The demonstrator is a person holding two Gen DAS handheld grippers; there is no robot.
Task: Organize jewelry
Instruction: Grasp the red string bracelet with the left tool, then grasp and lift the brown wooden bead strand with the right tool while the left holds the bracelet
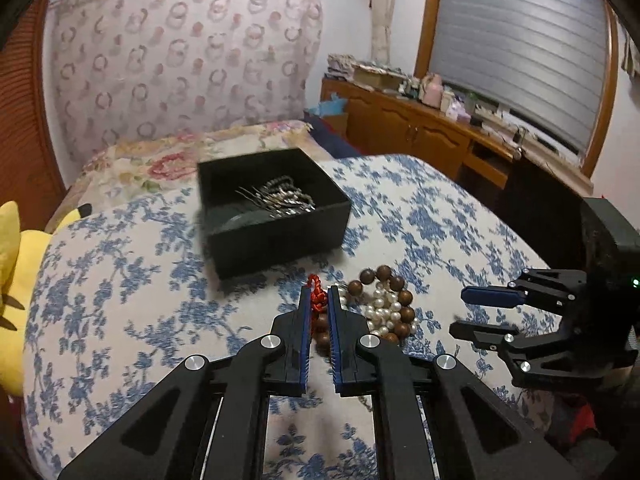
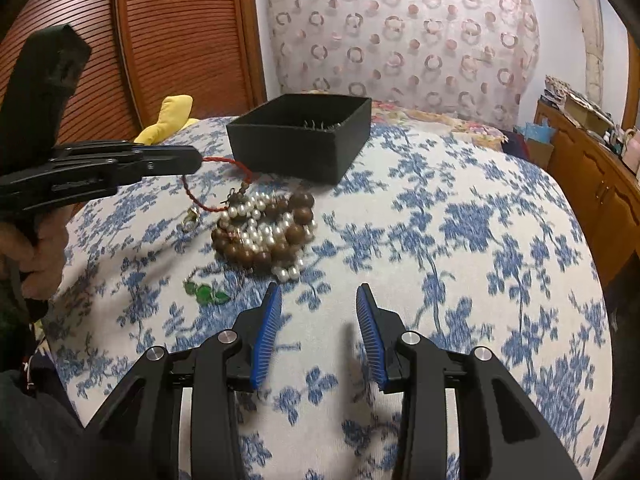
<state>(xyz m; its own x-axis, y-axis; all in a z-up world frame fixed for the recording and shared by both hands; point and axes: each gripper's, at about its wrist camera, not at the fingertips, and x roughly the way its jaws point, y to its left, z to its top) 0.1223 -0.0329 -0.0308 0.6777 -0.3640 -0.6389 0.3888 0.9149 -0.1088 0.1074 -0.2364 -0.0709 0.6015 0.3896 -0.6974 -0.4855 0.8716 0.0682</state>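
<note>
- Left gripper [image 1: 319,294]: nearly closed, pinching the red cord [image 1: 316,298] at its knotted end, just above the pile [image 1: 384,308].
- Right gripper [image 2: 319,294]: wide open, holding nothing, hovering over the bedspread [image 2: 460,248] just short of the pile [image 2: 266,232].
- Jewelry: brown beads [image 2: 298,216] and pearls [image 2: 256,224] heaped together on the bedspread, near the box [image 2: 304,136]; red cord running from the left gripper's tips down into the heap, a small clasp [image 2: 191,216] lying beside it.
- Green piece [image 2: 206,292]: off alone on the fabric, between pile and right gripper.
- Box [image 1: 272,208]: black, lidless, some silvery pieces [image 1: 280,200] already inside; exact kind too blurred to tell.

Risks, as judgement:
- Lifting the cord likely to drag pearls and beads along, since the strands look tangled; whole heap may rise, swing and drop short of the box.
- Grip set on a thin braid near the fingertips; possible slip-out under the weight of a snagged strand.
- Hard pull on a tangle could snap the cord or a pearl string, scattering beads over soft, patterned fabric where small items hide easily.
- Box resting on a soft, rounded bed; a nudge from gripper or a swinging strand could tip or shift it.
- Green piece easy to overlook, or to press into the fabric if the right gripper comes down carelessly.
- Right gripper holding the heap down while the cord comes free probably the safer course.
</note>
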